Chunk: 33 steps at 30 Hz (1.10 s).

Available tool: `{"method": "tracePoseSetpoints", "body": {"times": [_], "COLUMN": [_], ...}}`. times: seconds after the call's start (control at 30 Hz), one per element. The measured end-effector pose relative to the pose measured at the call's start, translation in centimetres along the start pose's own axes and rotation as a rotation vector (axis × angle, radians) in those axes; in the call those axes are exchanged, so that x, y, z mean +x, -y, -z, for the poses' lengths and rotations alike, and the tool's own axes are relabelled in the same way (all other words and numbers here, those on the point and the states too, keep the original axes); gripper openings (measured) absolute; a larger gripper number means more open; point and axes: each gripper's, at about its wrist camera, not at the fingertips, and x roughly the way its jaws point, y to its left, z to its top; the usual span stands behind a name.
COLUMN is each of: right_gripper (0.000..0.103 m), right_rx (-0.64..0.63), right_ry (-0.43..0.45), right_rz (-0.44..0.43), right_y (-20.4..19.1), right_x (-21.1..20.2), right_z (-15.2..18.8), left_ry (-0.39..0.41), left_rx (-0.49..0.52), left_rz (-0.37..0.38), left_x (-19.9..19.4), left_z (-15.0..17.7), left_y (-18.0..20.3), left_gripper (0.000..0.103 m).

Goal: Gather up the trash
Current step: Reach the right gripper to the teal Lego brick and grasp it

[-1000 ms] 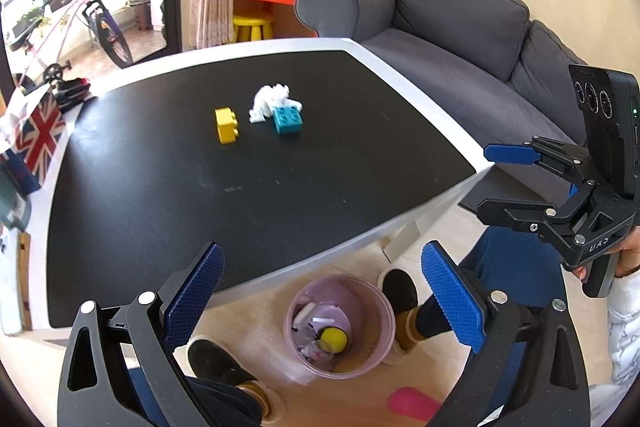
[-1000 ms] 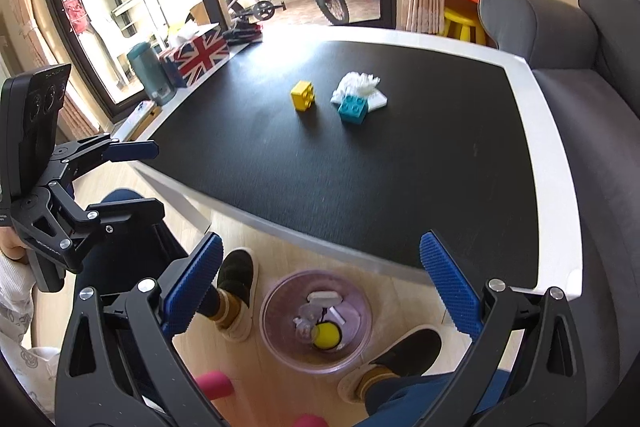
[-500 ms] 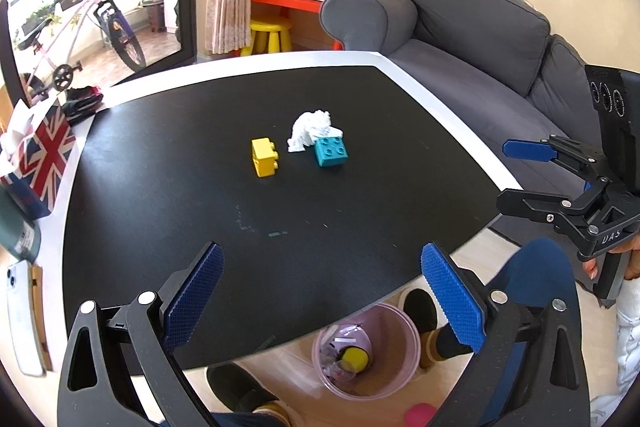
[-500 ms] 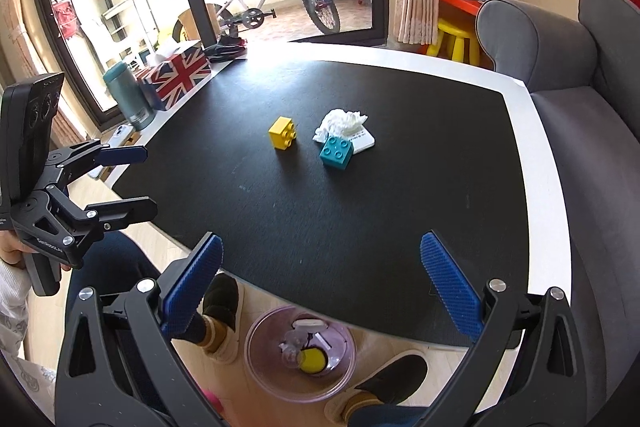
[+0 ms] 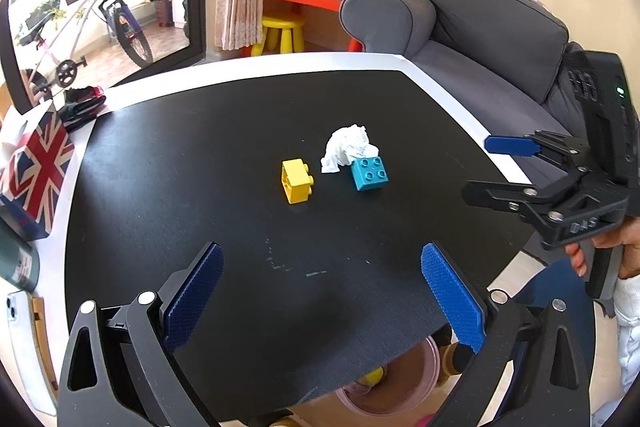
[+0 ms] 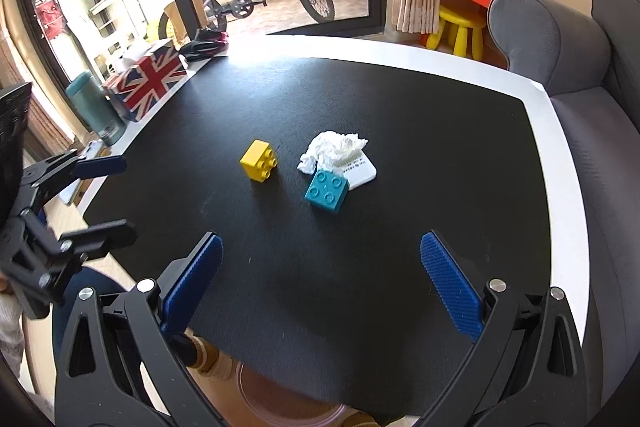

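Two grippers hovered over the near edge of the counter (image 6: 540, 163), and we held both with their jaws spread wide and empty, since nothing had been picked yet. Our left gripper (image 5: 320, 291) pointed straight at the small cluster in the middle of the black top; our right gripper (image 6: 320, 283) faced the same cluster from the other side, so either could make the reach.

We judged the trash to be the crumpled white tissue (image 6: 336, 149), lying against the teal block (image 6: 326, 191) and partly on a flat white card (image 6: 362, 171). Whether that card counted as trash too, we could not say from these views. A yellow block (image 6: 259, 161) sat apart, just to the left, and looked like a toy rather than litter.

We kept the pink bin (image 5: 394, 383) on the floor below the near edge, between our feet, presumably so a short drop would finish each pick.
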Motion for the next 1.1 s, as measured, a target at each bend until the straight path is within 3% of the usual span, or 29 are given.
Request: {"method": "tracePoseSetpoints", "body": {"times": [0.67,1.03,1.1], "right_gripper": [0.097,0.058,0.045], "right_rx": [0.085,0.096,0.091], "right_ry": [-0.123,-0.160,-0.163], "right_rz": [0.039,0.040,0.039], "right_y": [0.3,0.4,0.4], "right_x": [9.5,11.6,11.7], "right_z": [-3.0,-2.8,-2.7], "left_ry": [-0.026,-0.033,-0.035], "left_rx": [-0.051,-0.066,-0.067], "left_rz": [0.021,0.030,0.030], "left_x": [2.9,3.6,3.6], "left_z": [-0.2,0.1,0.2], "left_y": [-2.6,-3.0,-3.0], "left_gripper": [0.095,0.095,0.095]}}
